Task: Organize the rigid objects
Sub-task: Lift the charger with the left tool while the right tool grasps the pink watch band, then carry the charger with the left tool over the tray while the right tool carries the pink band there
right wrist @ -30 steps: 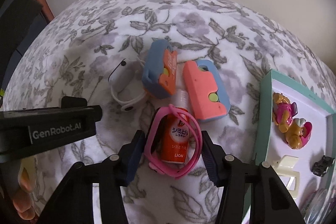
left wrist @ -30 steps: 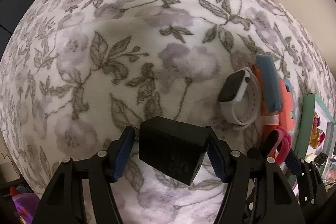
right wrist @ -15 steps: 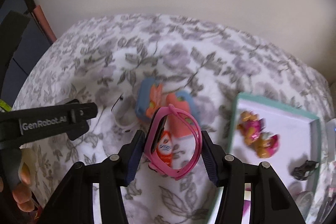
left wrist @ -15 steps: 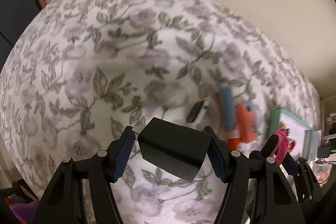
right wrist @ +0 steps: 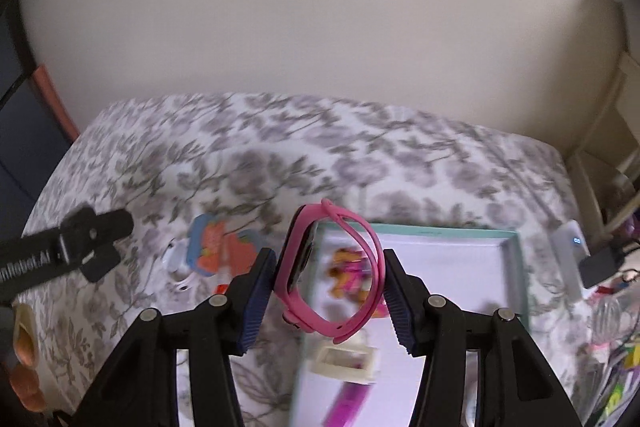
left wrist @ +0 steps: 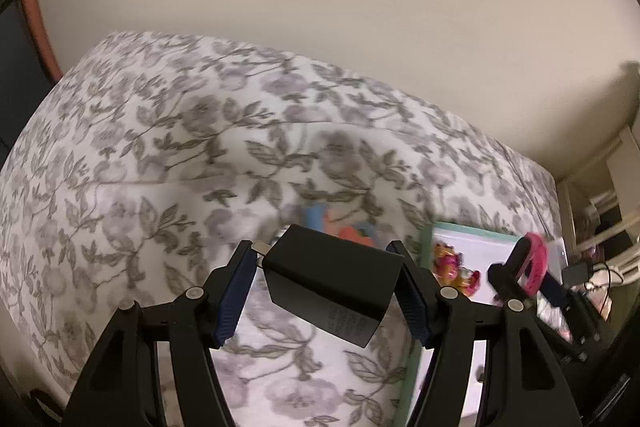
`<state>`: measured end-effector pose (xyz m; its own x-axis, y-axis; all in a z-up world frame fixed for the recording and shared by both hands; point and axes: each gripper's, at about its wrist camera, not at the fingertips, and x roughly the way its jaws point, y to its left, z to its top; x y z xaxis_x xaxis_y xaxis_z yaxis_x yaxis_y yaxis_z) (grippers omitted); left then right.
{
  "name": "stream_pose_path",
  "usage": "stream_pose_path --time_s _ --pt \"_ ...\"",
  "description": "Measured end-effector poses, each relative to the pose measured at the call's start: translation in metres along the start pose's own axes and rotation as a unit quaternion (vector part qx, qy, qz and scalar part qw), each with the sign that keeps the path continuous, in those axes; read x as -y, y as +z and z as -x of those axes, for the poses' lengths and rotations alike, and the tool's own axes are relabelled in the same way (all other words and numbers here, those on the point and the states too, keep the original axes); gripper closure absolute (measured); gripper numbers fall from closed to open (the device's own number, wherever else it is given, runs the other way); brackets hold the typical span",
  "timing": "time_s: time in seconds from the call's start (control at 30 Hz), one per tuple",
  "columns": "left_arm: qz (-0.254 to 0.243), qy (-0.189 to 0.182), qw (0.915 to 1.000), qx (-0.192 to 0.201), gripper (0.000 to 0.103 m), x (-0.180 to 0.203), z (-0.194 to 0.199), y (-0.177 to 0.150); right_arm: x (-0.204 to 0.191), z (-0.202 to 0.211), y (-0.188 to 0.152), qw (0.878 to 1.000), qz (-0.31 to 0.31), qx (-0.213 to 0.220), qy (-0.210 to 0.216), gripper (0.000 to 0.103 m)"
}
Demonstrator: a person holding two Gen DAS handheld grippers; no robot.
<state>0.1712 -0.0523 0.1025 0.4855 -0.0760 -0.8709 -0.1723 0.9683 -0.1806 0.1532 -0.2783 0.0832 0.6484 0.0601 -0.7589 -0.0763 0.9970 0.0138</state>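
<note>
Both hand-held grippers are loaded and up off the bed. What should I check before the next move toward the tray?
1. Left hand-held gripper clamped on black charger: ok.
2. Right hand-held gripper clamped on pink watch: ok.
3. Charger sits square between the pads: not ok, tilted.
4. Both items clear of the floral bedspread: ok.
5. Bare space in the teal-rimmed tray: ok.
6. Watch screen intact: cannot tell.

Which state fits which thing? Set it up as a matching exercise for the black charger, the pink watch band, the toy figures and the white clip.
Things:
1. black charger
2. pink watch band
3. toy figures
4. white clip

States:
A. lying in the green-rimmed tray, nearest the camera
B. held in the right tool
C. held in the left tool
D. lying in the tray, behind the band

Pairs: 1-C, 2-B, 3-D, 4-A
</note>
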Motion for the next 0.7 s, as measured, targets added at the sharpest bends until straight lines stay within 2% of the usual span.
stream_pose_path --time_s 0.13,0.37,0.57,0.7 --pt "-0.024 -0.014 0.9996 -0.006 0.035 0.03 -0.004 -0.009 0.035 0.013 0.002 0.999 -0.027 0.01 -0.02 0.047" --pt "-0.097 -0.027 0.9949 -0.012 0.035 0.095 -0.018 -0.032 0.09 0.022 0.001 0.996 -0.07 0.012 -0.05 0.047" --pt "-0.153 -0.031 0.9869 -0.041 0.035 0.143 -0.043 -0.06 0.128 0.009 -0.011 0.991 -0.107 -0.024 -0.073 0.047" --pt "-0.179 -0.031 0.9816 -0.059 0.035 0.162 -0.06 -0.077 0.14 -0.009 -0.021 0.99 -0.121 -0.045 -0.06 0.047"
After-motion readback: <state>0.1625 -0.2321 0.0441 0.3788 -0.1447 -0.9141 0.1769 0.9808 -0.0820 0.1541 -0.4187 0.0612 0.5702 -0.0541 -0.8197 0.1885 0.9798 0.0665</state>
